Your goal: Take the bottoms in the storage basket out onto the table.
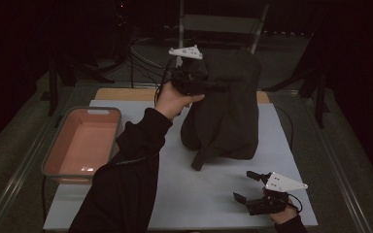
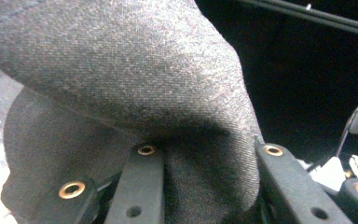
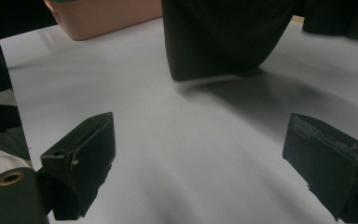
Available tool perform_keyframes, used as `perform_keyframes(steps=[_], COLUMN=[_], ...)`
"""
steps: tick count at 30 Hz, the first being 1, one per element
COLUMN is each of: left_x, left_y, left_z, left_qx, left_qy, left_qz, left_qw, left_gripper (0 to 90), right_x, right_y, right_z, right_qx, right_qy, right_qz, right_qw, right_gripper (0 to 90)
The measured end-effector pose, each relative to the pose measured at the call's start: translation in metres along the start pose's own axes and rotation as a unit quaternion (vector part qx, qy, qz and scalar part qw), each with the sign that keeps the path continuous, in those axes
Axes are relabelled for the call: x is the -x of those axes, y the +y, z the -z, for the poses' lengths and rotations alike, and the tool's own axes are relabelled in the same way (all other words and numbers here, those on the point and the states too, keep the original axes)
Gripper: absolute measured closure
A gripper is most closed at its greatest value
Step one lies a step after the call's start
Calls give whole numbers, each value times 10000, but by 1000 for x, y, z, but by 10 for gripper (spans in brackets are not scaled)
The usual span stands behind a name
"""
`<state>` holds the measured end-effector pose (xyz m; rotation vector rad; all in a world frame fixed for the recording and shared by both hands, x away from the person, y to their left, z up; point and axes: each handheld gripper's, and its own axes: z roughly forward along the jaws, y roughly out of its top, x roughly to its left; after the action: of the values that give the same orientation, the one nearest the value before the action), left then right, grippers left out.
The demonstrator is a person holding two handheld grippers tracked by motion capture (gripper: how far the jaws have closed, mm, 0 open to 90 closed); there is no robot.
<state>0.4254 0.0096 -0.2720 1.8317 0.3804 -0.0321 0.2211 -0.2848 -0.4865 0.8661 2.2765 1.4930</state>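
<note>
Pink tub [image 1: 85,141] w/ grey rim sits at left edge of the white sheet [image 1: 209,194], long side running away from the camera; inside looks bare. Same tub's corner [image 3: 105,16] shows at top of right gripper view, on the sheet [image 3: 191,154]. Wood tabletop strip [image 1: 121,93] peeks out past sheet's far edge. Behind: metal frame chair [image 1: 218,24], dark cables [image 1: 141,58] on floor, black stands either side.

Left tongs [image 1: 213,88]: tips buried in the folds of the dark cloth [image 1: 226,114], grip point hidden in the high view. Cloth runs off the top edge of the left gripper view. Pink tub [image 3: 103,17] cut off at 12 o'clock in the right gripper view. Room behind the bench [image 1: 223,194] too dark to read.
</note>
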Motion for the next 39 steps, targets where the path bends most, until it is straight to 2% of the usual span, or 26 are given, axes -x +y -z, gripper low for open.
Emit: perform_keyframes(steps=[2, 11, 21, 24, 25, 27, 30, 31, 35, 39], left_x=[-3, -9, -17, -21, -25, -29, -35, -38, -43, -45], left_y=[-10, -41, -78, -87, -96, -101, -111, -118, -127, -132], left_z=[-6, -9, -25, -31, -35, -38, -45, -49, -54, -59], left_qx=[-109, 1, -192, -270, -282, -305, -381, -436, -518, -613], left_qy=[-3, -144, -147, -84, -26, -18, 3, 54, 55, 149], left_qz=[72, 378, 714, 785, 884, 957, 1069, 1112, 1230, 1222], left_qw=[9999, 9992, 9972, 9965, 9957, 9949, 9935, 9928, 9910, 9905], left_gripper=[740, 738, 731, 730, 727, 726, 723, 721, 711, 690], right_x=[0, 0, -2, -2, -2, -2, -2, 0, 2, 2], right_y=[0, 0, 0, 0, 0, 0, 0, 1, 1, 2], right_z=[0, 0, 0, 1, 2, 3, 9, 13, 17, 19], right_qx=[1, 0, -43, -28, -22, -25, 85, 195, 369, 474], right_qy=[0, -40, -30, -28, -34, -39, -158, -225, -364, -455], right_qz=[20, 22, 39, 46, 47, 64, 50, 7, -37, -12], right_qw=[10000, 10000, 10000, 10000, 10000, 10000, 9998, 9996, 9986, 9978], right_gripper=[95, 94, 94, 95, 95, 94, 95, 94, 95, 95])
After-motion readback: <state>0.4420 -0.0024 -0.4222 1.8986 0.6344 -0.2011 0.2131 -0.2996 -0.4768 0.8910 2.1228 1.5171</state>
